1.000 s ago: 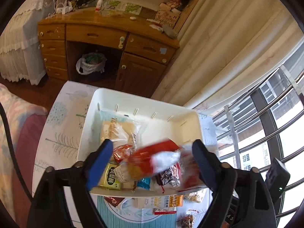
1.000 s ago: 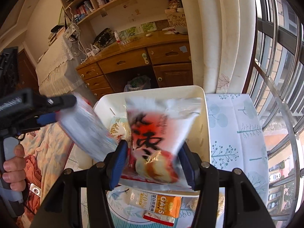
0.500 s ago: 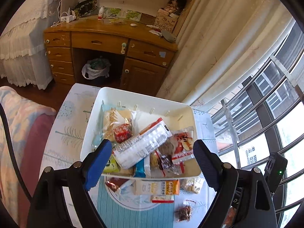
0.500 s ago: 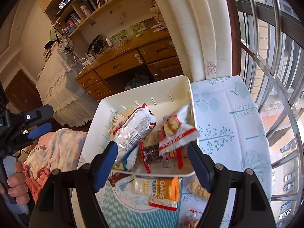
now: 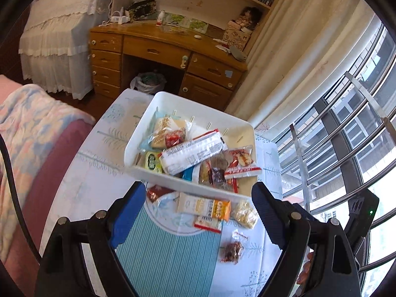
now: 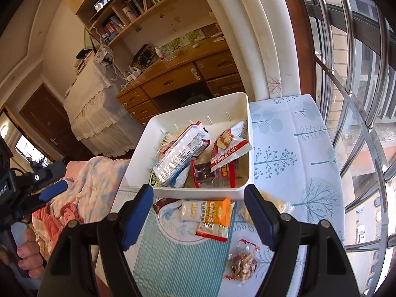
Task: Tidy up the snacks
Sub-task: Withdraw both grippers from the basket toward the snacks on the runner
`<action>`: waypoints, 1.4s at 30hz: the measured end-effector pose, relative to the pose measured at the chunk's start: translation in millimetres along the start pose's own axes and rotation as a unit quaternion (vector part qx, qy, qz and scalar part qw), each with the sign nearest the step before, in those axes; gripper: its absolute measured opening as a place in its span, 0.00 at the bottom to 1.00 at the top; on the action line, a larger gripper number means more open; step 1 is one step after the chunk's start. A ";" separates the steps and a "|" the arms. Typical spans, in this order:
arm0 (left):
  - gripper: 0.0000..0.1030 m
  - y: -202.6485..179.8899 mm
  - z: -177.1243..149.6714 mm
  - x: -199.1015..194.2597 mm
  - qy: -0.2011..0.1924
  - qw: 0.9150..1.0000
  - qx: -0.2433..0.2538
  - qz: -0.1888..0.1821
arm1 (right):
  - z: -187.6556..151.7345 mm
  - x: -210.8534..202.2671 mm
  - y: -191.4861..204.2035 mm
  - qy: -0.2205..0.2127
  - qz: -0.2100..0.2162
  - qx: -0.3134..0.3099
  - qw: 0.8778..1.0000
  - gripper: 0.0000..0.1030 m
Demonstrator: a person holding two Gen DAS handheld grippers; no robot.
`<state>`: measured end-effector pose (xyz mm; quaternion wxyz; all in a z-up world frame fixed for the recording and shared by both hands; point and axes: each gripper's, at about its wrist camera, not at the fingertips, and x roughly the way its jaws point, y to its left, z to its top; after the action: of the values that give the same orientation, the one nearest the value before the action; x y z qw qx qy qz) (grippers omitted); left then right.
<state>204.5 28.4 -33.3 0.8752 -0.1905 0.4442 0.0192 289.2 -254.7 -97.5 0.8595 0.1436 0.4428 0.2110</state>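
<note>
A white plastic bin [image 5: 173, 101] [image 6: 195, 109] on the table holds several snack packets, with a long silver-and-red pack [image 5: 193, 151] [image 6: 182, 151] and a red-and-white pack [image 5: 241, 162] [image 6: 229, 149] on top. On the table in front of it lie an orange-and-white oats packet [image 5: 205, 206] [image 6: 210, 211], a yellowish snack bag [image 5: 243, 214], a dark red packet [image 5: 156, 193] and a small clear bag of nuts [image 5: 231, 248] [image 6: 242, 264]. My left gripper [image 5: 198, 210] is open and empty above the loose packets. My right gripper [image 6: 198, 216] is open and empty there too.
The table has a white tree-print cloth [image 6: 292, 148] and a teal striped mat [image 5: 163, 255]. A bed with a pink and blue blanket [image 5: 27, 128] lies left. A wooden desk [image 5: 158, 49] stands behind, curtains and window bars [image 6: 351, 94] right.
Both grippers let go of their packs, which now lie in the bin. Both have pulled back and up, so the loose packets in front of the bin are in view.
</note>
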 end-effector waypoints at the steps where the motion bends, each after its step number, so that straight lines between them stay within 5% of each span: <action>1: 0.84 0.8 -4.7 -3.1 0.000 1.000 -0.001 0.004 | -1.9 -1.9 0.5 0.002 -0.002 -0.004 1.000 0.74; 14: 0.84 23.2 -46.2 -27.0 0.008 0.999 -0.029 0.031 | -35.5 -11.2 -1.4 0.043 0.021 0.026 0.998 0.74; 26: 0.84 41.9 -42.1 -10.0 0.036 0.999 0.034 0.022 | -69.9 12.1 -15.7 0.098 -0.011 0.136 0.986 0.74; 42: 0.84 93.6 -1.2 52.5 0.124 0.982 0.138 -0.031 | -104.7 37.4 1.9 0.083 -0.175 0.220 0.956 0.74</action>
<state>216.4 107.6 -104.8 0.8312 -0.0828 0.5417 -0.0936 222.1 -228.4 -182.1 0.7905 0.2316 0.5660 -0.0339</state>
